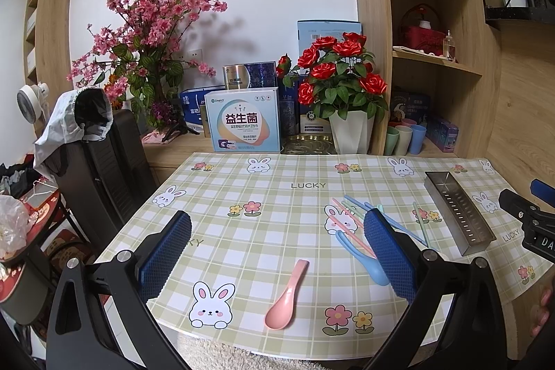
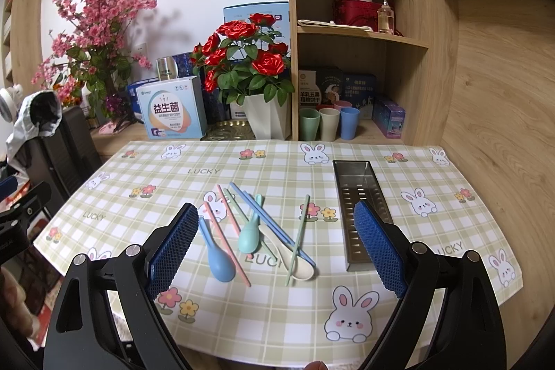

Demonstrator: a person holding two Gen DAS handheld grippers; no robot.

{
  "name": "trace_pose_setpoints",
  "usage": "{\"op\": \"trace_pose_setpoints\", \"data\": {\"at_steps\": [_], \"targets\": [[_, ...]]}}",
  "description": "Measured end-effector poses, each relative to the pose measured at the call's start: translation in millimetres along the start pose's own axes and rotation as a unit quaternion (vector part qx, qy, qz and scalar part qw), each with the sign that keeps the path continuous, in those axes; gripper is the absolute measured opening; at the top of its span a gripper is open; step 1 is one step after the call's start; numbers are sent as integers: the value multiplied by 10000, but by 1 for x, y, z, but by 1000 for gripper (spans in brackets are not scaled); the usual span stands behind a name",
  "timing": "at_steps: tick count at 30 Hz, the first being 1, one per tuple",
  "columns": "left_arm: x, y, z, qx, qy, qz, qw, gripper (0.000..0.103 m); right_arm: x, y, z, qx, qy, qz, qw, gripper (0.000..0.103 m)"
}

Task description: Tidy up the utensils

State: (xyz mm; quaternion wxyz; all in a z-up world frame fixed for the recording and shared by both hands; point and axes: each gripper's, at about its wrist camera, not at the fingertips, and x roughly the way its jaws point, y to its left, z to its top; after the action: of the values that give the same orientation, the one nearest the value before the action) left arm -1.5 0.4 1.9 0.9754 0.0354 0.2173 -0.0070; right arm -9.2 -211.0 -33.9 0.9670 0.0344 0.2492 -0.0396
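A pink spoon (image 1: pixel 287 297) lies alone near the table's front edge, between the fingers of my open left gripper (image 1: pixel 277 252) but below them. In the right wrist view a blue spoon (image 2: pixel 215 255), a teal spoon (image 2: pixel 250 233), a cream spoon (image 2: pixel 295 260) and several pastel chopsticks (image 2: pixel 270 224) lie mixed in a pile. A long steel utensil tray (image 2: pixel 360 207) sits empty to the right of the pile. My right gripper (image 2: pixel 277 248) hangs open above the pile, holding nothing.
A checked bunny tablecloth (image 2: pixel 242 311) covers the table. At the back stand a white pot of red roses (image 2: pixel 267 117), a boxed product (image 2: pixel 173 113) and three cups (image 2: pixel 329 123) on a wooden shelf. A black chair (image 1: pixel 104 169) stands at the left.
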Motion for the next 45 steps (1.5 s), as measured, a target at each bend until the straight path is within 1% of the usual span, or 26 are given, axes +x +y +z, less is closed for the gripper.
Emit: {"op": "trace_pose_setpoints", "data": {"at_steps": [16, 20, 23, 25, 26, 28, 31, 34, 38, 40, 41, 45], "targets": [[2, 5, -3, -7, 6, -2, 10000, 97, 1, 0, 0, 3, 7, -4, 10000, 88], [2, 5, -3, -11, 10, -7, 10000, 97, -6, 2, 10, 5, 11, -6, 10000, 88], [2, 7, -6, -18, 25, -17, 10000, 97, 4, -2, -3, 80, 75, 9, 9999, 88], [3, 11, -7, -64, 66, -148, 9998, 97, 6, -4, -3, 131, 128, 5, 9998, 88], [4, 18, -11, -115, 99, -218, 9996, 97, 9, -7, -5, 174, 171, 24, 9997, 88], [9, 29, -16, -184, 176, -298, 9992, 97, 8, -10, 1, 255, 240, 61, 9994, 88], [18, 40, -12, -283, 319, -362, 9984, 97, 17, -16, 7, 450, 408, 167, 9980, 88], [33, 48, -6, -322, 479, -464, 9973, 97, 32, -23, 11, 599, 534, 379, 9961, 88], [58, 61, -9, -242, 742, -700, 9945, 97, 52, -17, 14, 353, 572, 420, 9969, 88], [73, 65, -15, -205, 960, -942, 9907, 97, 66, -14, 14, 296, 650, 537, 9960, 88], [80, 65, -18, -151, 1054, -1048, 9888, 97, 74, -11, 13, 308, 697, 643, 9950, 88], [104, 58, -36, 217, 1347, -1279, 9824, 96, 102, -2, 8, 341, 897, 841, 9918, 88]]}}
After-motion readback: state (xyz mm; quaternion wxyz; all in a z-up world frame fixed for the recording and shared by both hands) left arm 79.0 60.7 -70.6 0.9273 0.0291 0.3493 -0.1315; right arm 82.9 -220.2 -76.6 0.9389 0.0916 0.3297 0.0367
